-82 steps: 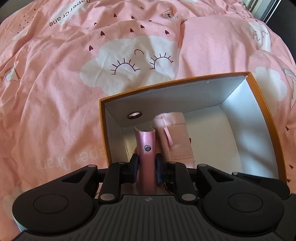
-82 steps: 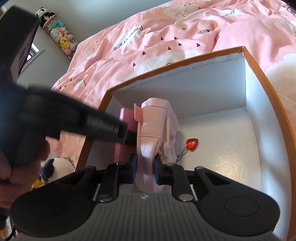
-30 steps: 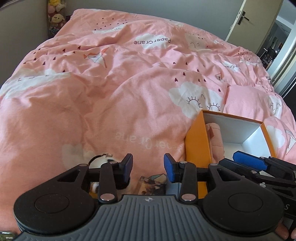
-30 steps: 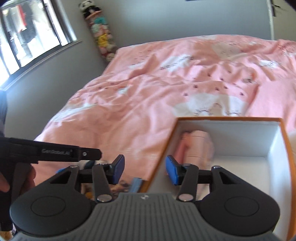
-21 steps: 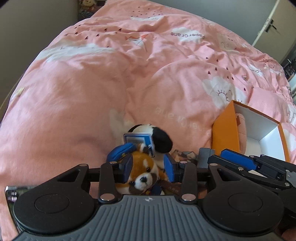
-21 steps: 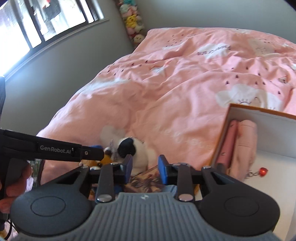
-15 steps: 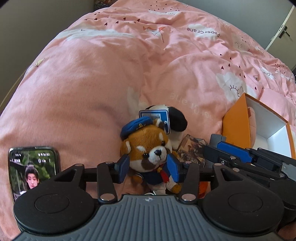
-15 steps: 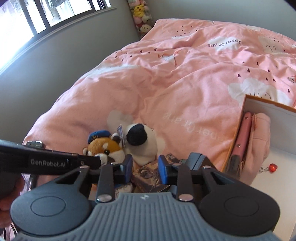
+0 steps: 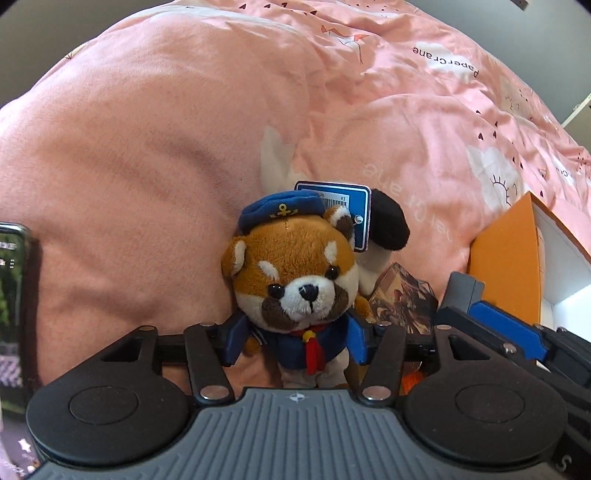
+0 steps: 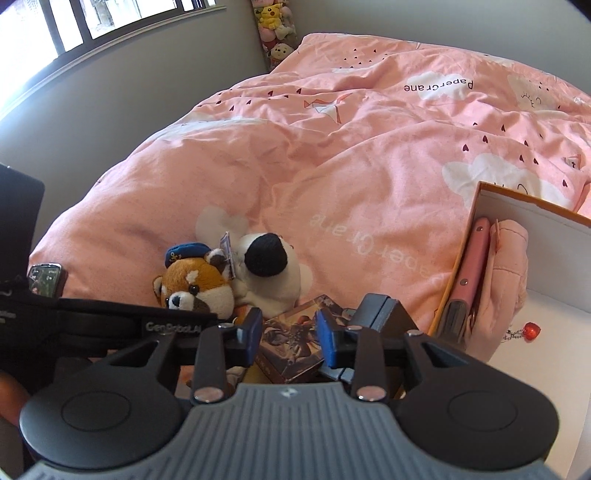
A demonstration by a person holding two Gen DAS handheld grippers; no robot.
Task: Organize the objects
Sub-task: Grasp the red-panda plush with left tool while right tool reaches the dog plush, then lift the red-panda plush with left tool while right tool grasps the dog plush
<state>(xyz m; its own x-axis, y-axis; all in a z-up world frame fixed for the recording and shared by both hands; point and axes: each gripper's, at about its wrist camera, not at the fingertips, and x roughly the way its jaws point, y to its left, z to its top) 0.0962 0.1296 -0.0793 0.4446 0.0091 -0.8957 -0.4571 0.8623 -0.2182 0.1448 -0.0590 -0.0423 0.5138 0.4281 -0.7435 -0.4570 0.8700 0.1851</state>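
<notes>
A red panda plush point(image 9: 295, 269) in a blue sailor cap and jacket lies on the pink duvet point(image 9: 147, 129). My left gripper point(image 9: 295, 341) is open with its blue fingers on either side of the plush's body. A black and white plush point(image 10: 267, 264) lies behind the panda point(image 10: 195, 286). My right gripper point(image 10: 289, 338) is open just above a dark printed card box point(image 10: 291, 349). The orange box point(image 10: 458, 266) with white inside holds a pink wallet point(image 10: 471, 269), a pink pouch point(image 10: 506, 280) and a red charm point(image 10: 532, 328).
A phone point(image 9: 11, 306) with a lit screen lies on the duvet at the left; it also shows in the right wrist view point(image 10: 46, 278). Stuffed toys point(image 10: 275, 26) are stacked in the far corner by the grey wall. A window point(image 10: 92, 22) runs along the left.
Both grippers let go of the wallet and pouch in the orange box, opened and moved left. The left gripper has closed in around the red panda plush; the right hovers over the card box.
</notes>
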